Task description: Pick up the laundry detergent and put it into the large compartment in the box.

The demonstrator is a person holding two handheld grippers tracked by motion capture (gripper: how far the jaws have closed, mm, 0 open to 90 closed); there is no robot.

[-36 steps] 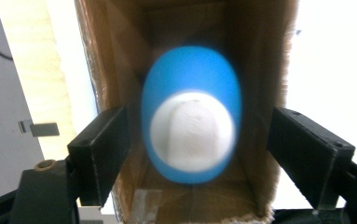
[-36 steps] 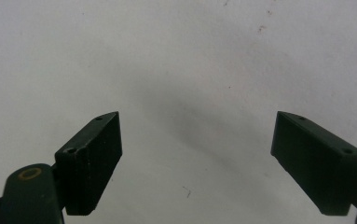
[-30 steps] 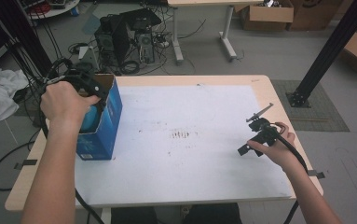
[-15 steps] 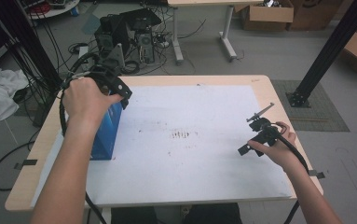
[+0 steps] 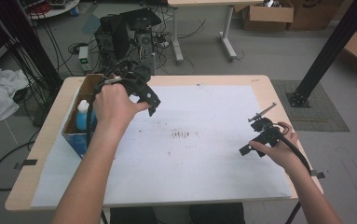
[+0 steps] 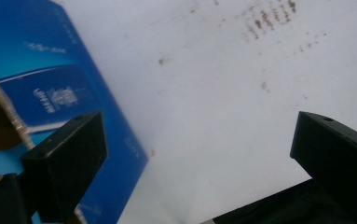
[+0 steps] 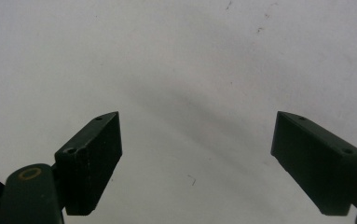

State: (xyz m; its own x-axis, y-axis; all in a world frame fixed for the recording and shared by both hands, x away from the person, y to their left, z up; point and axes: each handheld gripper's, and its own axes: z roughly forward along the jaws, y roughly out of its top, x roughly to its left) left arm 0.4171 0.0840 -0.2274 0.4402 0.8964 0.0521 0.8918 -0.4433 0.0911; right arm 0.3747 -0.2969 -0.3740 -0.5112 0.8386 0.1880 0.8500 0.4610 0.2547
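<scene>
The blue cardboard box (image 5: 80,133) is located at the left edge of the table (image 5: 260,84), open at the top, with a blue bottle with a white cap (image 5: 83,114) stood upright inside it. The left gripper (image 5: 141,91) is held above the white sheet (image 5: 204,158), just beside the box on its inner side, with its jaws spread wide and nothing between them. In the left gripper view the blue side of the box (image 6: 50,88) is seen to the left of the jaws, so the box lies to the left of and below this gripper. The long axis of the box runs from the near edge of the table toward the far edge. The right gripper (image 5: 257,135) is rested low over the sheet at the right side of the table, well apart from the box, its jaws likewise wide and empty. The left hand (image 5: 113,105) is therefore judged the nearer for any reach into the box. Compared with one second earlier, the left gripper has been carried from directly over the box toward the middle of the table, and the box interior has been uncovered; the right gripper is unchanged in position.
</scene>
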